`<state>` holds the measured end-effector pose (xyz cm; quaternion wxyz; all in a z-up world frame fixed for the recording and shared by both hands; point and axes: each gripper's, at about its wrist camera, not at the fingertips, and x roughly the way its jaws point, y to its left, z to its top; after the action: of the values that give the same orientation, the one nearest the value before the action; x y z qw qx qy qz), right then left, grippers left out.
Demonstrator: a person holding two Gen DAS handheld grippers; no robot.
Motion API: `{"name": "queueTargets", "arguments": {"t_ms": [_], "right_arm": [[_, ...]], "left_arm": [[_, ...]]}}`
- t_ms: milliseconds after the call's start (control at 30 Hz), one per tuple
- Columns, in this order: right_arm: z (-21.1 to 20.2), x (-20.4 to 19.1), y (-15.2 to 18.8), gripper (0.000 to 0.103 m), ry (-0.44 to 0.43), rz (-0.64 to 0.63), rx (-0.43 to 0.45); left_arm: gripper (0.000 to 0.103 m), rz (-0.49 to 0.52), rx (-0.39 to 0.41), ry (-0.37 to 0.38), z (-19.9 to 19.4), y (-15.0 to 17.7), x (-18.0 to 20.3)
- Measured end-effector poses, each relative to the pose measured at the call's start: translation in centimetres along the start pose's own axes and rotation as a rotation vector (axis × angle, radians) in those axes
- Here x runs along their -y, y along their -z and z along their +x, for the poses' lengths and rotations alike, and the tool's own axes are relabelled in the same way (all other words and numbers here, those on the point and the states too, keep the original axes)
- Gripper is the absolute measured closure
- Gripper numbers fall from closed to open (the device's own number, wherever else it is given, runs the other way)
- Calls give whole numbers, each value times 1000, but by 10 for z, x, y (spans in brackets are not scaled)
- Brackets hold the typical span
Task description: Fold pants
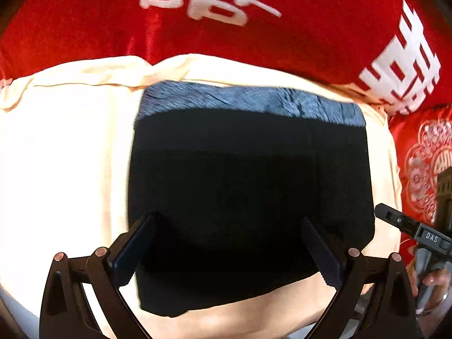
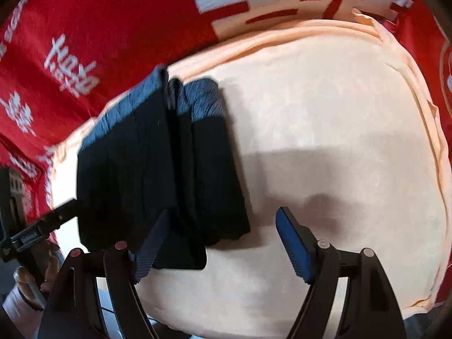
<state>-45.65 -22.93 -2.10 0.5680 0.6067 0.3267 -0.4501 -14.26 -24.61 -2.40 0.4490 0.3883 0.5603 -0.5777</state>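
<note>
1. Dark navy pants (image 1: 248, 197) lie folded into a compact rectangle on a pale peach cloth (image 1: 70, 155), which is spread over a red cover with white print (image 1: 325, 28).
2. Along the far edge of the bundle, a lighter blue-grey band catches the light.
3. Seen through the left wrist camera, the left gripper (image 1: 228, 243) hangs over the near half of the pants, fingers spread wide and holding nothing.
4. Over the bundle's right edge, the right gripper (image 2: 220, 243) is likewise spread and empty, one finger above the dark fabric and the other above bare peach cloth.
5. From the right wrist camera, the pants (image 2: 161, 169) show 2 stacked layers with a ridge between them.
6. Soft and light, the fabric will likely sag and slide if lifted by 1 layer; pinching all layers at a corner or folded edge looks safest.
7. Judged from the tidy rectangle, the folding appears nearly or fully done.
</note>
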Motion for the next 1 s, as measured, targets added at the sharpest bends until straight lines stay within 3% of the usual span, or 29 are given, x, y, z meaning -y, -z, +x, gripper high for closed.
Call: {"name": "queueTargets", "arguments": {"t_ms": [133,433,767,1000], "right_arm": [[2,13,-8,8,-121,40,-25],[29,16,-26,8,-274,16,-106],[68,8,-43,8,-367,-58,-191],[84,-2,-53,5,-399,-90,-203]], "left_arm": [[1,2,34,17,-14,-10,-18],[1,-33,-36,97,5,-30,-61],[1,38,-99,158,49,-34,-44],[1,-24,-123,232,64,-35,-49]]}}
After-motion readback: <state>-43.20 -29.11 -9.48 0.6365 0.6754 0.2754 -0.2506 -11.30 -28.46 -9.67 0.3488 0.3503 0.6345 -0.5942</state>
